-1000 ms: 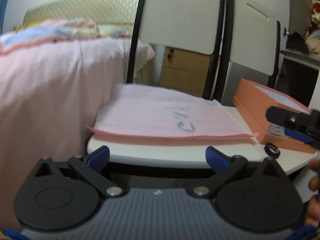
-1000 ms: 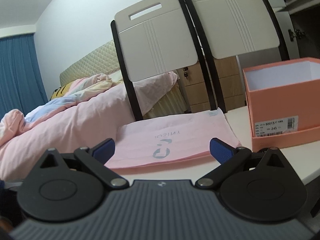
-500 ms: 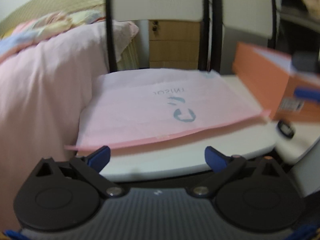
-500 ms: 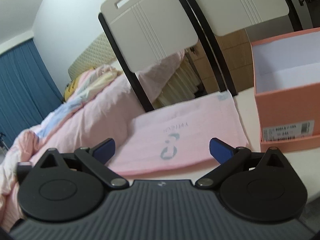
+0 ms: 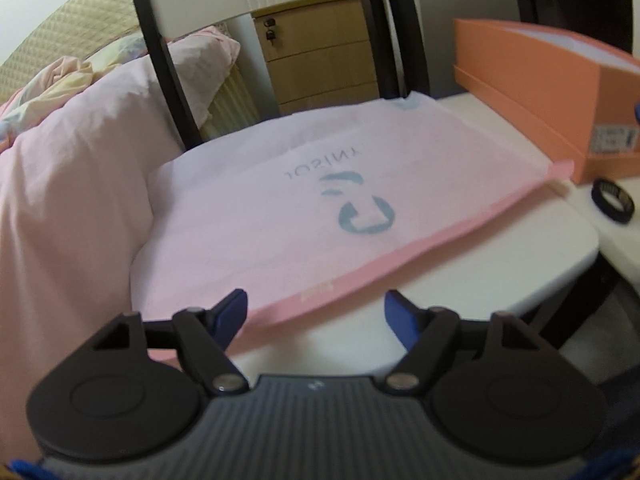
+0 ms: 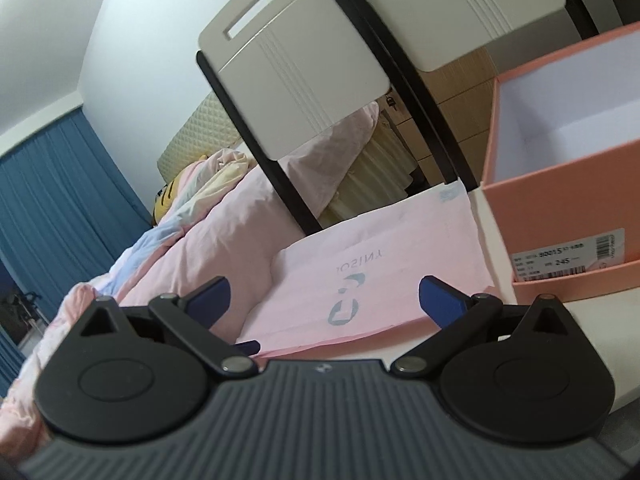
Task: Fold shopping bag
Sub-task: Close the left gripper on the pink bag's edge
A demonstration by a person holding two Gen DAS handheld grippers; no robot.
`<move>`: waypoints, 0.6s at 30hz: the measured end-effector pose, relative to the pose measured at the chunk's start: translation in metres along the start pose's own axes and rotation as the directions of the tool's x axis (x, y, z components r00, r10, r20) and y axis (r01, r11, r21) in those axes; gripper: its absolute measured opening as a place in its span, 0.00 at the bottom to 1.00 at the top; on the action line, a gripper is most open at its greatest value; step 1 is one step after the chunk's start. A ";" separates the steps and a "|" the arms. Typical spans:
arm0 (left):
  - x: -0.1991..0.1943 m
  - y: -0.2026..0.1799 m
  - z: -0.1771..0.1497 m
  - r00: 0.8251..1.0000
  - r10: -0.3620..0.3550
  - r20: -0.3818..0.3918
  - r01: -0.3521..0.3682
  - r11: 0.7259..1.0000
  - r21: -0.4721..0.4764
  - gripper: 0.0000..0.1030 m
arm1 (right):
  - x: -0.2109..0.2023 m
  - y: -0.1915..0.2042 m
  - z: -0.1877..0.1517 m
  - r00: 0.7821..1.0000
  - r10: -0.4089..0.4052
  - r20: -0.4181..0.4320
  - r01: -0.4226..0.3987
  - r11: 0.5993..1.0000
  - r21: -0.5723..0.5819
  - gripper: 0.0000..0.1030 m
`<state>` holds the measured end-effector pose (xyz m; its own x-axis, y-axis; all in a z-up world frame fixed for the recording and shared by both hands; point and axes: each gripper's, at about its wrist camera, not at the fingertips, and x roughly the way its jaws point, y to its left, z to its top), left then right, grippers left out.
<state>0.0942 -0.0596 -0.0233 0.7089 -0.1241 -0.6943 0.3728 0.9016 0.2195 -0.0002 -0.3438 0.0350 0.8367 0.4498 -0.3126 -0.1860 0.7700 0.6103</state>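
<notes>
Closing your left gripper (image 5: 316, 312) toward the limp, light shopping bag (image 5: 320, 208), pinch its near pink hem; your right gripper (image 6: 324, 294) stands apart.

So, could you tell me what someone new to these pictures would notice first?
Most likely the flat pink shopping bag with its blue-grey logo, spread across the white table in the middle of both views. Next, the open orange box standing to its right, with a small black ring on the table near it. The left gripper is closing just over the bag's near edge, not yet pressing it.
</notes>
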 end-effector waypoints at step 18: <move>-0.040 -0.003 -0.016 0.995 -0.088 0.039 0.089 0.996 -0.013 0.16 | 0.002 0.007 -0.018 0.997 0.028 -0.065 -0.034 0.995 -0.092 1.00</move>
<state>0.0556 -0.0505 -0.0069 0.6960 -0.2192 -0.6837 0.4264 0.8923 0.1481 -0.0091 -0.3293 0.0255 0.7959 0.4995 -0.3422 -0.2609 0.7929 0.5506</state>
